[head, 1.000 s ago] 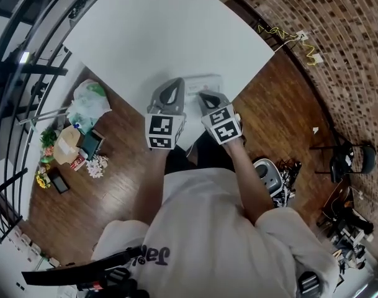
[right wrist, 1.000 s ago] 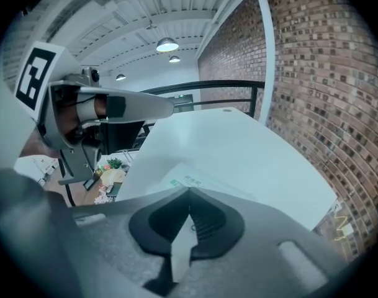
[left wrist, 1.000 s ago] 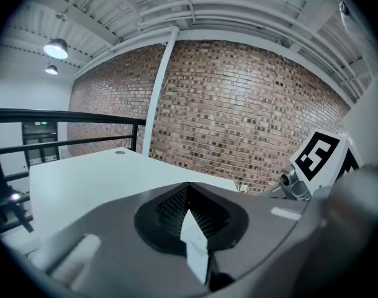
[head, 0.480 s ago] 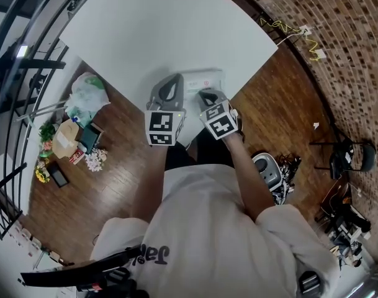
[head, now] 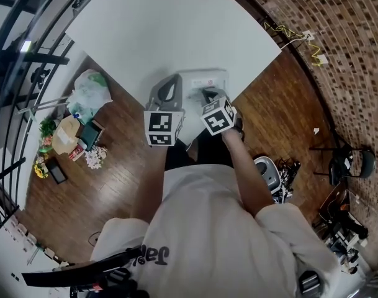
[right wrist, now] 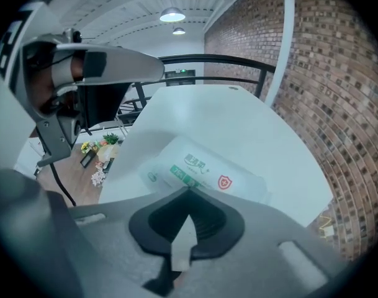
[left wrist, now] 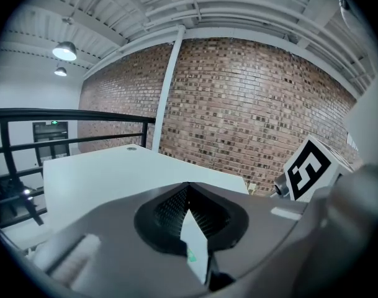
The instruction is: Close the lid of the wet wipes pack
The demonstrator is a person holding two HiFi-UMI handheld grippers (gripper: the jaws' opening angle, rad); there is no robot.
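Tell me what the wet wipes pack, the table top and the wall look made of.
Wet wipes pack: soft plastic film, slightly glossy, judging by its rounded pillow shape and printed green label.
Table top: smooth matte white, probably laminate or painted board; no grain shows.
Wall: bare red-brown brick with pale mortar lines, rough and matte.

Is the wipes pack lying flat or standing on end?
Lying flat: the wet wipes pack rests label-up on the white table.
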